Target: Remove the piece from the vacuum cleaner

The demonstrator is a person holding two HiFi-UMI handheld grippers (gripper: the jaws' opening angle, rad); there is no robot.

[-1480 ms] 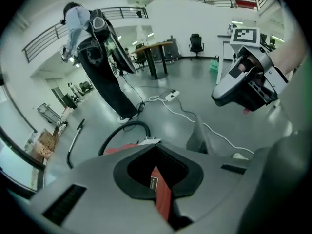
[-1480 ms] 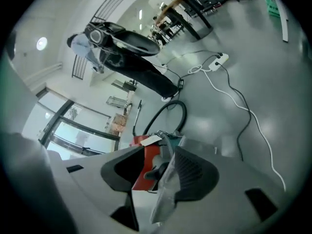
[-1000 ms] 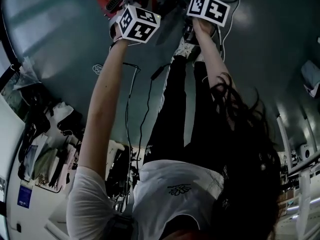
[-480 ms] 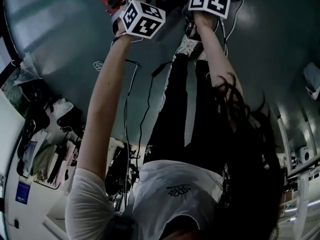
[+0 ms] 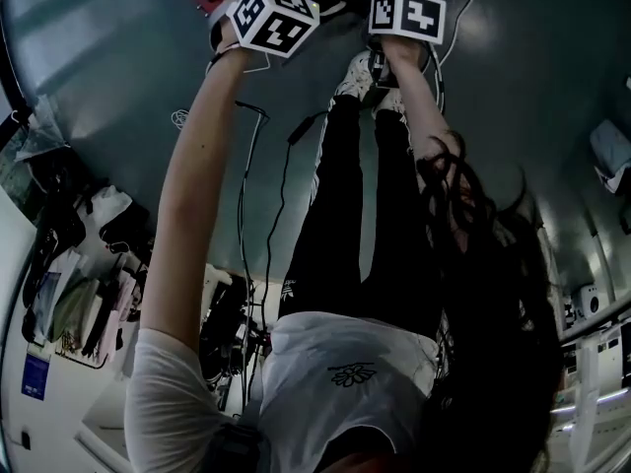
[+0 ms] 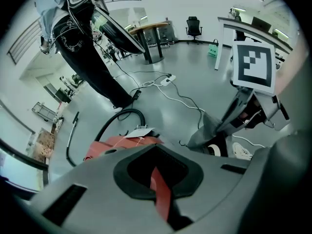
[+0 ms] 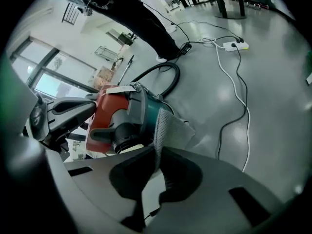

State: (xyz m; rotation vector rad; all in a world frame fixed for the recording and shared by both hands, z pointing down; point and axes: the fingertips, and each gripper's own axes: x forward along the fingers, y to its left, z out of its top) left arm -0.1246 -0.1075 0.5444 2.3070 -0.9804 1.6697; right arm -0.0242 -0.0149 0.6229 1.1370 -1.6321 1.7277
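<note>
The vacuum cleaner [image 7: 111, 112] lies on the grey floor, red with a teal section [image 7: 148, 118] and a black hose [image 7: 165, 77]. A grey mesh piece [image 7: 169, 130] hangs from its teal end. My right gripper [image 7: 148, 179] is closing, and the edge of the mesh is pinched between its jaws. My left gripper [image 6: 158, 189] is shut on a red part of the vacuum's body [image 6: 124, 144]. From the left gripper view, the right gripper [image 6: 243, 116] holds the mesh piece [image 6: 207, 133]. In the head view only the marker cubes [image 5: 271, 18] [image 5: 407, 15] show, and both sets of jaws are hidden.
A white power strip [image 7: 235, 45] and its cable [image 7: 242, 106] run across the floor right of the vacuum. A black wand [image 6: 70, 136] lies left of it. A person in dark clothes [image 6: 80, 38], a round table [image 6: 152, 30] and an office chair [image 6: 193, 23] stand farther off.
In the head view both marker cubes have shifted a little toward the top edge. The red vacuum has slid almost out of the picture there.
</note>
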